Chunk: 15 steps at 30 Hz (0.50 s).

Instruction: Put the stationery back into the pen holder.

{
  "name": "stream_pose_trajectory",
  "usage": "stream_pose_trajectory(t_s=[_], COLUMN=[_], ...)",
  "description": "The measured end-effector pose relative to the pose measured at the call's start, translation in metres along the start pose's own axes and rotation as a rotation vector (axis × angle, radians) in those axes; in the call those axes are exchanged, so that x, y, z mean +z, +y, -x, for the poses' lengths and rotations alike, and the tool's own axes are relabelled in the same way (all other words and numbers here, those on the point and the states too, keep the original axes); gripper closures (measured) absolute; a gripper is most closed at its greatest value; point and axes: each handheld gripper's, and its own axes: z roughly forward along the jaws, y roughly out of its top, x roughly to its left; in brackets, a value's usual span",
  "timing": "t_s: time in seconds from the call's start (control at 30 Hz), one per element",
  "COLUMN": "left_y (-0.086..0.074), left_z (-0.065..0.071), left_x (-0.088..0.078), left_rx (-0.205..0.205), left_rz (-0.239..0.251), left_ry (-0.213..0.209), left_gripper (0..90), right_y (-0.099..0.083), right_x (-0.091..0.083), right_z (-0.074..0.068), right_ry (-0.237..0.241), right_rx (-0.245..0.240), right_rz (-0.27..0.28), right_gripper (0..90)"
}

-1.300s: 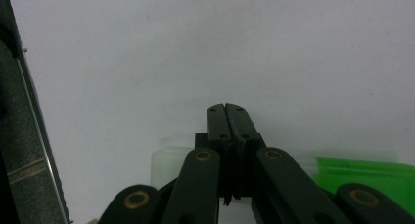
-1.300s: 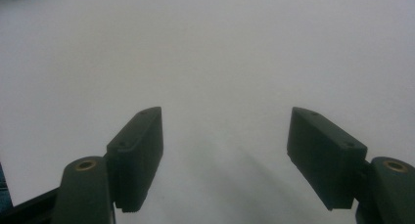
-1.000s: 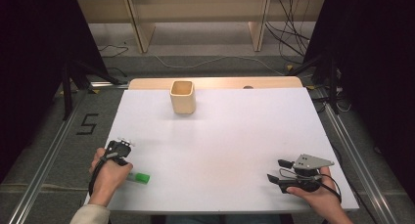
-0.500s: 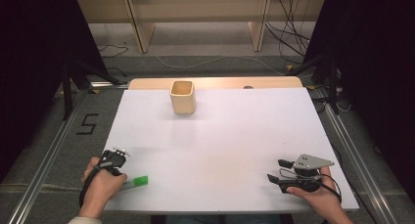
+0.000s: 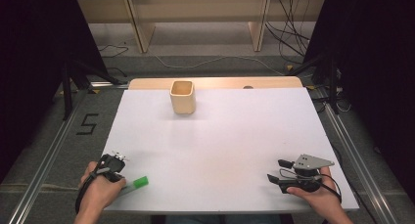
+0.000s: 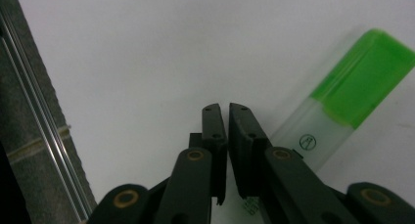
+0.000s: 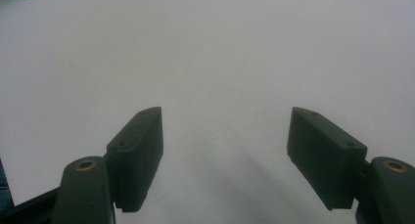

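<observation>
The fingers (image 6: 216, 128) of the left gripper (image 6: 223, 121) are nearly closed, with a narrow gap and nothing between them; they have just been opening slightly. The green-capped marker (image 6: 342, 109) lies just right of them on the bench (image 5: 220, 150), its long axis running left to right, cap rightward. The right gripper (image 5: 283, 171) is held wide open and empty, well apart. The wooden cup (image 5: 183, 97) at the far side appears empty.

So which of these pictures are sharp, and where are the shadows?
High view: evenly lit and fairly sharp, dark at both sides. Left gripper view: the green-capped marker looks soft. Right gripper view: the jaws are blurred, with a faint shadow on the white table.
</observation>
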Motion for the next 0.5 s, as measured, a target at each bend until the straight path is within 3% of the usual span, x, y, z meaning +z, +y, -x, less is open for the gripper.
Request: stream_pose_trajectory(t_s=[0.07, 0.2, 0.3, 0.33, 0.5], left_y=[0.000, 0.001, 0.000, 0.000, -0.003], left_z=[-0.001, -0.008, -0.013, -0.014, -0.017], left_x=[-0.002, -0.008, -0.013, -0.014, -0.019], left_rx=[0.001, 0.073, 0.182, 0.198, 0.330], left_rz=[0.023, 0.104, 0.167, 0.169, 0.153], left_ry=[-0.002, -0.030, -0.079, -0.100, -0.167], left_gripper=[80.6, 63.8, 52.4, 44.4, 32.7], right_y=[0.000, 0.000, 0.000, 0.000, 0.000], right_x=[0.000, 0.000, 0.000, 0.000, 0.000], right_z=[0.000, 0.000, 0.000, 0.000, 0.000], right_ry=[-0.001, -0.007, -0.003, -0.001, -0.006], right_rx=[0.000, -0.002, 0.002, -0.004, -0.007], right_rz=[-0.001, 0.002, 0.002, -0.003, -0.004], right_gripper=[30.1, 30.1, 30.1, 30.1, 30.0])
